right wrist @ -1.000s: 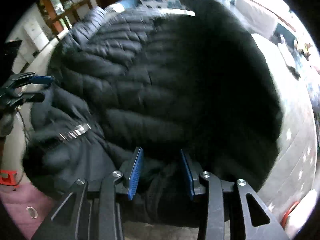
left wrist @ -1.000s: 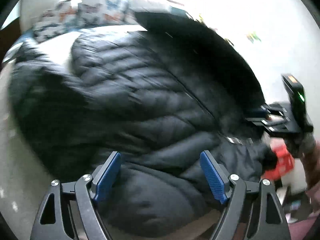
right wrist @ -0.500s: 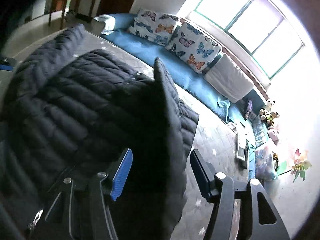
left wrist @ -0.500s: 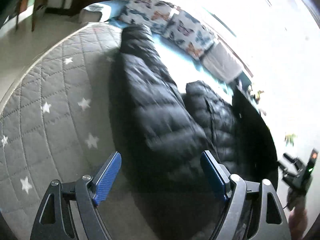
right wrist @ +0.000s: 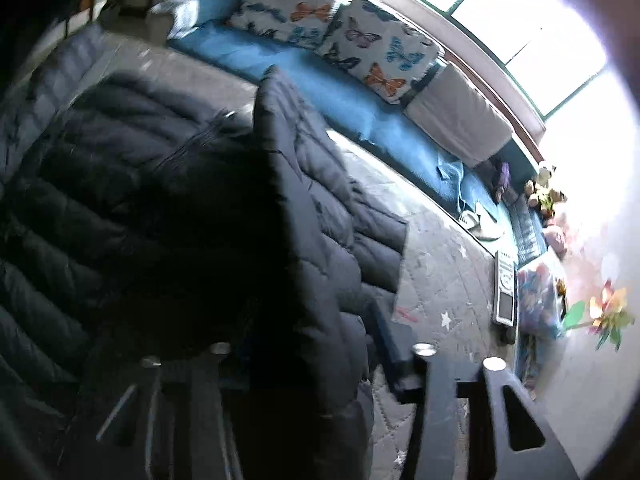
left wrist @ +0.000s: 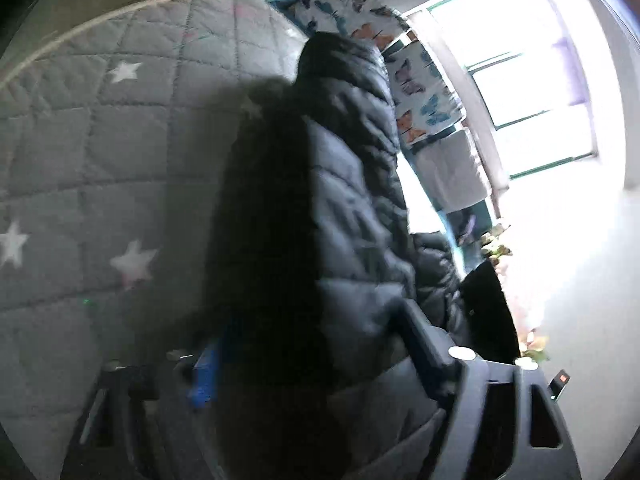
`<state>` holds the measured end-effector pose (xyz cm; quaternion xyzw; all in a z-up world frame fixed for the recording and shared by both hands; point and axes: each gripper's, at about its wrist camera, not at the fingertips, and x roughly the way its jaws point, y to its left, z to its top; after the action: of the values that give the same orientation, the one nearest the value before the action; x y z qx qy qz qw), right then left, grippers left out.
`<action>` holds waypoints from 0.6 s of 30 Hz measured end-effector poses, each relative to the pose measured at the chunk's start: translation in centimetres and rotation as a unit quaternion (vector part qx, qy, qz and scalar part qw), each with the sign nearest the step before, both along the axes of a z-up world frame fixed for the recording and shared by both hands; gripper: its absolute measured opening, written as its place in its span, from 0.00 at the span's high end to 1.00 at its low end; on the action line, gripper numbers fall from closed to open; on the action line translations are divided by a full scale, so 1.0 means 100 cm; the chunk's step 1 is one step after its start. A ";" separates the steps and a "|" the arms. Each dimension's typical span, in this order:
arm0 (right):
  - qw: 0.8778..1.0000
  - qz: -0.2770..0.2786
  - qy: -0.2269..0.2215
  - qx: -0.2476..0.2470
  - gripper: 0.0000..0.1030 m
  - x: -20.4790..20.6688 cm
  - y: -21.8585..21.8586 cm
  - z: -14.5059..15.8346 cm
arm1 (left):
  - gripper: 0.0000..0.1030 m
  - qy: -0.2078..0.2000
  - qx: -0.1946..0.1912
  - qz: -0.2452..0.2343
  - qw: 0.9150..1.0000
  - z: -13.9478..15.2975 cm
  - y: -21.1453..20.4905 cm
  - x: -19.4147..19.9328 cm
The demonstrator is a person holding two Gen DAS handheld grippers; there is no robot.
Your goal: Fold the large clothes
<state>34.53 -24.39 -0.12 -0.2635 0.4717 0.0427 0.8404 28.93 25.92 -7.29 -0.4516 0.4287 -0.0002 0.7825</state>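
Jacket (left wrist: 352,216): a dark quilted puffer, one edge raised off the star-quilted mat (left wrist: 100,152), the rest spread flat. This looks like the grasp for a fold; next the edge wants carrying across the body. Left gripper (left wrist: 308,356) and right gripper (right wrist: 308,340) jaws are closing, padding between each pair. Butterfly cushions (right wrist: 340,32) lie beyond

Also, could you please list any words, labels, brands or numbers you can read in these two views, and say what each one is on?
None can be read.
Handheld device by the bed's edge: markings too blurred to read.
Black puffer jacket: no label visible.
Butterfly cushions: pictures only, no words.
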 end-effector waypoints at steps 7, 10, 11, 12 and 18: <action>0.983 -0.156 -0.066 0.077 0.82 -0.015 -0.110 0.044 | 0.91 -0.014 0.079 0.018 0.997 0.016 -0.010 -0.002; 0.958 -0.249 -0.085 0.113 0.82 -0.050 -0.183 0.051 | 0.92 -0.020 0.116 0.039 0.992 0.027 -0.007 -0.016; 0.946 -0.285 -0.083 0.132 0.82 -0.065 -0.210 0.048 | 0.93 -0.021 0.120 0.046 0.991 0.030 -0.006 -0.019; 0.934 -0.316 -0.076 0.151 0.82 -0.078 -0.232 0.042 | 0.94 -0.021 0.124 0.054 0.991 0.032 -0.003 -0.022; 0.873 -0.405 -0.001 0.272 0.82 -0.150 -0.304 -0.022 | 0.95 -0.022 0.158 0.133 0.978 0.059 0.031 -0.044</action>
<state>19.49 -54.78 -2.35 0.1902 0.5060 -0.1749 0.8229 24.50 29.04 -1.39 -0.3750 0.3422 0.1622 0.8462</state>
